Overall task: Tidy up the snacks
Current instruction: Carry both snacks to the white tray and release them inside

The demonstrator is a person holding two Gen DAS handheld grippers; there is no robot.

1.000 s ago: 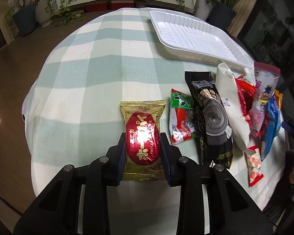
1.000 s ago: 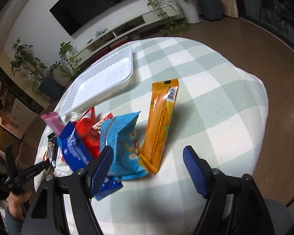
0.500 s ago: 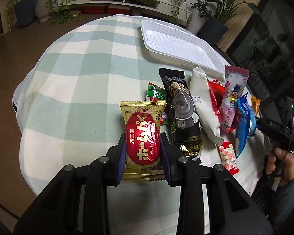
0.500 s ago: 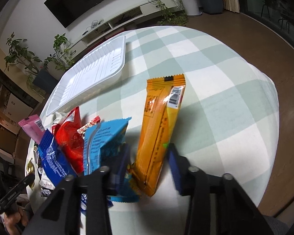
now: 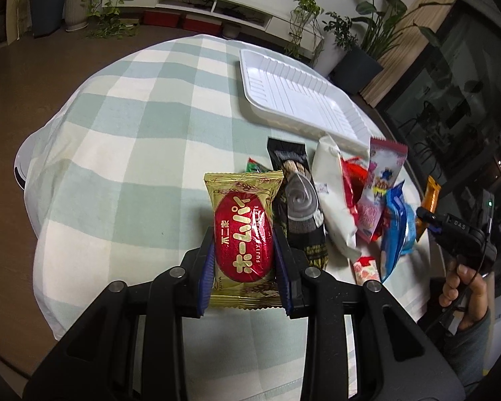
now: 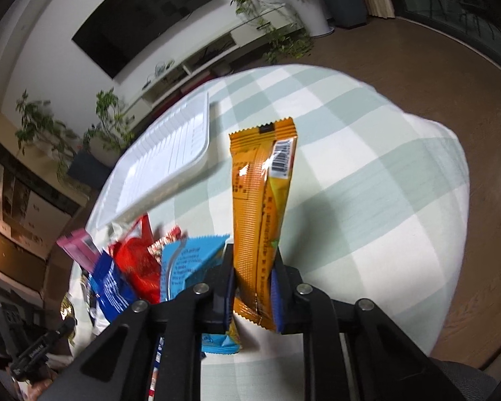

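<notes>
Pick-up step: left gripper (image 5: 243, 254) jaws clamp the gold-and-red snack pack (image 5: 243, 234); right gripper (image 6: 253, 292) jaws pinch the orange bar (image 6: 262, 214). Next, carry both to the far white tray (image 5: 304, 100).

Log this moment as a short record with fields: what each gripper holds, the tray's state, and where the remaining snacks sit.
left gripper: shut on the gold and red snack pack, fingers at its two sides
right gripper: shut on the orange snack bar, gripped near its lower end
white tray: on the checked tablecloth, nothing in it
remaining snacks: loose cluster near the tray, including a black pack, a white pack, a pink pack and a light blue pack
</notes>
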